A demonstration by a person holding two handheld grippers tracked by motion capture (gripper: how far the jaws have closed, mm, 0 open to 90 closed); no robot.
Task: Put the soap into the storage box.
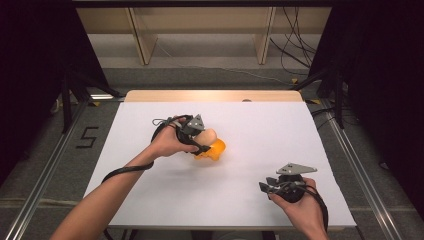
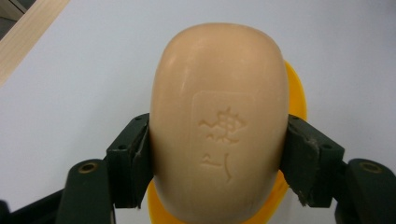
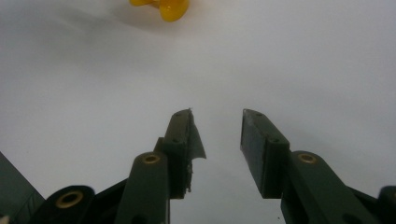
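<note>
**A:** High view first, and the big thing is the white table top (image 1: 250, 145), with a strip of bare wooden edge (image 1: 150, 96) along the far side and wooden shelving (image 1: 200, 30) on the floor beyond it.

**B:** On to the hands. Left hand (image 1: 167, 142) sits near the middle of the table, right hand (image 1: 300, 210) is down at the near right corner, well apart from it.

**A:** The left gripper (image 2: 217, 161) is clamped on a peach-coloured bar of soap (image 2: 219, 121), one jaw pressed on each side. You can see a stamped mark on its face in the left gripper view.

**B:** And right under the soap, a yellow dish (image 2: 296, 93), its rim peeking out on the right and underneath. Whether the soap touches the dish, I can't tell.

**A:** Right gripper (image 3: 217, 140)?

**B:** Jaws parted, nothing between them, just white table. One pad (image 3: 194, 137) has a torn, peeling edge. The yellow dish shows far off at the top.
</note>
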